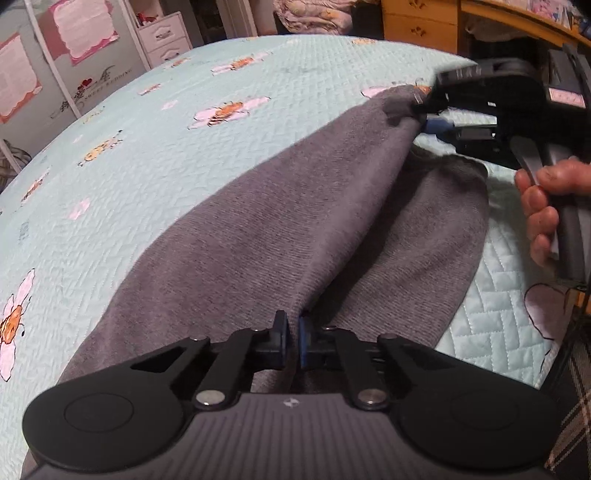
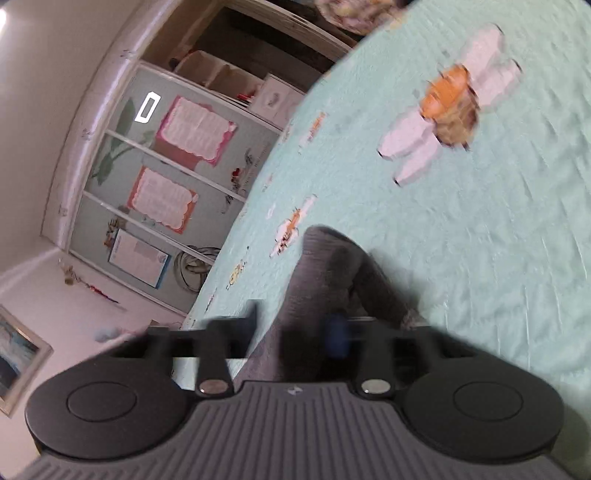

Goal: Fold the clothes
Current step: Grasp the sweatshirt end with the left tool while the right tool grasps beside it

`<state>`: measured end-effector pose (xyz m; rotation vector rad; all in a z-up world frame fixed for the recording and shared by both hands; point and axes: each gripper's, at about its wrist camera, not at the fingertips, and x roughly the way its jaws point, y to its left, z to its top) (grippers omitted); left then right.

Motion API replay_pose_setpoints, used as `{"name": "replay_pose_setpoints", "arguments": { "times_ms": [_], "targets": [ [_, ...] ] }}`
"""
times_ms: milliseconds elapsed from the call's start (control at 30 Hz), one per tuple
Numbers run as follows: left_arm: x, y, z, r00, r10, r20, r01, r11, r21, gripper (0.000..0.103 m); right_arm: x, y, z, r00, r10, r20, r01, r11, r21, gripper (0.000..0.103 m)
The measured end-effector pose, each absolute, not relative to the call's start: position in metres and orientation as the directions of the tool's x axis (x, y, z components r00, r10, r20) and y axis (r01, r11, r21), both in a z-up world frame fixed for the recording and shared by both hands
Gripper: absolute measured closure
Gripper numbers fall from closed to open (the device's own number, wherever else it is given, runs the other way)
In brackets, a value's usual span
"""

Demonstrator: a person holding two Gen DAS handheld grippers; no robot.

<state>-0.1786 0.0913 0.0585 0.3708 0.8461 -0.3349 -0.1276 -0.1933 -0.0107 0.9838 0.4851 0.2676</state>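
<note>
So the dark grey knit garment (image 1: 280, 221) is lying on the bed, on a pale mint quilted bedspread with pink-and-orange bee prints (image 1: 184, 147), and both claws have a bite on it. In the left wrist view the left claw (image 1: 292, 338) is pinched together on a raised ridge of the grey fabric right at the near edge, blue pads basically meeting with just the cloth between them. That ridge runs like a taut fold line up and to the right, straight to the right claw (image 1: 424, 118), which is clamped on the far corner of the garment and has it lifted a bit off the bedspread. You can see the person's hand (image 1: 543, 210) wrapped around the right gripper's grey handle on the right side of that view. The right wrist view is blurry and rolled sideways; there the right claw (image 2: 295, 332) has a bunched hump of the grey fabric sitting between its fingers, though the smear makes the pads hard to read. White drawers (image 1: 164, 38) and a wooden cabinet (image 1: 421, 26) sit past the bed.
</note>
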Motion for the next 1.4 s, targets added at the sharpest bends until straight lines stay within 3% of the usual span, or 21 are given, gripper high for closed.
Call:
{"name": "replay_pose_setpoints", "arguments": {
  "times_ms": [567, 1000, 1067, 1267, 1400],
  "targets": [
    [-0.221, 0.119, 0.113, 0.685, -0.228, -0.692, 0.441, 0.886, 0.144, 0.099, -0.184, -0.197, 0.016, 0.865, 0.470, -0.174, -0.110, 0.517, 0.849, 0.096],
    [-0.233, 0.096, 0.065, 0.566, -0.216, -0.796, 0.541, 0.825, 0.161, 0.099, -0.194, -0.210, -0.045, 0.832, 0.463, -0.307, 0.026, 0.520, 0.854, 0.096],
    [-0.236, 0.094, 0.058, 0.550, -0.207, -0.809, 0.552, 0.818, 0.165, 0.099, -0.192, -0.212, -0.054, 0.827, 0.471, -0.307, 0.031, 0.507, 0.861, 0.100],
    [-0.239, 0.090, 0.057, 0.530, -0.206, -0.823, 0.577, 0.798, 0.172, 0.099, -0.198, -0.216, -0.043, 0.838, 0.468, -0.282, 0.010, 0.504, 0.864, 0.096],
    [-0.234, 0.089, 0.049, 0.507, -0.197, -0.839, 0.580, 0.798, 0.164, 0.098, -0.194, -0.218, -0.053, 0.816, 0.480, -0.321, 0.031, 0.519, 0.854, 0.099]
  ]
}}
